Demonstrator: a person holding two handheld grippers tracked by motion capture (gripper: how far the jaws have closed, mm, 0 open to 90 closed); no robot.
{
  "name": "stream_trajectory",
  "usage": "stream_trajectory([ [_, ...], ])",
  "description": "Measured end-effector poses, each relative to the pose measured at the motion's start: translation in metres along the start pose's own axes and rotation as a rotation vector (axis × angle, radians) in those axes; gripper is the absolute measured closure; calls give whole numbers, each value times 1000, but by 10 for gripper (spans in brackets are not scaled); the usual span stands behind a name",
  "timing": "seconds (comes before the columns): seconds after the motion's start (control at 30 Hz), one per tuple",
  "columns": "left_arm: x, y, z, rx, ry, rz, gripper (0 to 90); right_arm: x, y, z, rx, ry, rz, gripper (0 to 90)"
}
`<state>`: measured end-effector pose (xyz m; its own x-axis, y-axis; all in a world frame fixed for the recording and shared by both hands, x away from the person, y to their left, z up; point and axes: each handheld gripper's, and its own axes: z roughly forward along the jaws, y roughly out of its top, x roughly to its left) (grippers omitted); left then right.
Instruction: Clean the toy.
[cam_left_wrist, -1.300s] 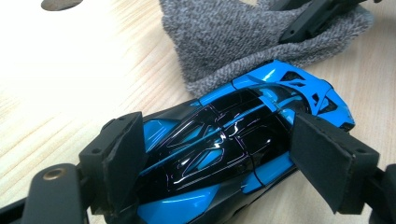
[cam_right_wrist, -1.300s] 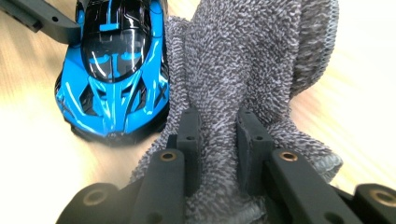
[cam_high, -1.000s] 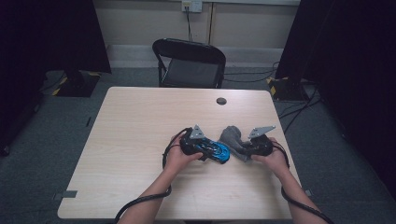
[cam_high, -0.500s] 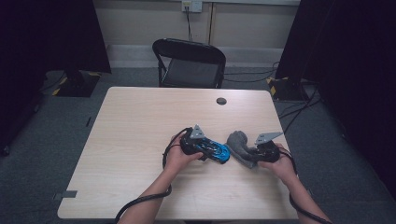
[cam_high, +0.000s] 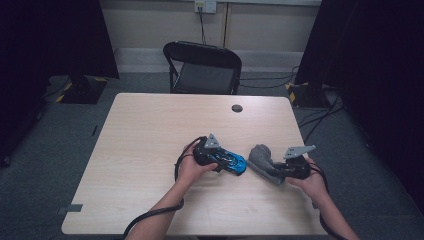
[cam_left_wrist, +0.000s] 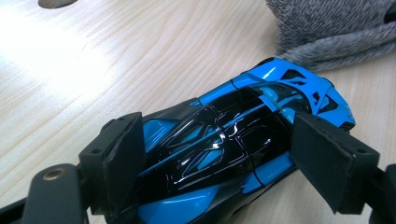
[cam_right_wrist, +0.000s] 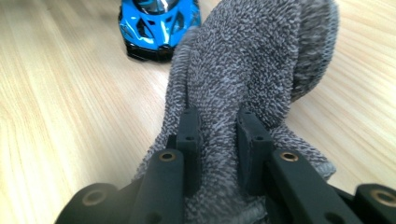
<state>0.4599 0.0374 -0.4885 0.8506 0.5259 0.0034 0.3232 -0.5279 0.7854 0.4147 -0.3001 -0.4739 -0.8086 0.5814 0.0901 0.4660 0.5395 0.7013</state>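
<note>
Wiping looked next: left gripper (cam_left_wrist: 215, 172) clamped the blue toy car (cam_left_wrist: 233, 140) near the surface's (cam_high: 150, 130) front edge, right gripper (cam_right_wrist: 217, 149) pinched the grey cloth (cam_right_wrist: 252, 60) beside it; steady car, light strokes.

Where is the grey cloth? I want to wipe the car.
In the high view the grey cloth sits right of centre, pinched in the right tool, just right of the blue car.

Light wood table (cam_high: 150, 150) serves as reference. Black folding chair (cam_high: 202, 67) stands just beyond its far edge, unoccupied. Wall outlet (cam_high: 205, 5) above the chair. Dark curtains flank the table. Cables lie on the carpet to its far right.
</note>
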Motion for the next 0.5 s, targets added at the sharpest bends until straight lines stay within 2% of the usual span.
stream_trajectory([
  [0.13, 0, 1, 0, 7, -1, 0, 182, -2, -3, -7, -11, 0, 12, 739],
  [0.3, 1, 5, -1, 38, -3, 16, 201, -5, -1, -17, -50, -13, 38, 740],
  [0.43, 1, 11, -6, 71, -10, 47, 215, -5, 9, -20, -69, -19, 26, 740],
  [0.5, 3, 14, -11, 65, -12, 41, 217, -5, 14, -20, -72, -21, 18, 740],
])
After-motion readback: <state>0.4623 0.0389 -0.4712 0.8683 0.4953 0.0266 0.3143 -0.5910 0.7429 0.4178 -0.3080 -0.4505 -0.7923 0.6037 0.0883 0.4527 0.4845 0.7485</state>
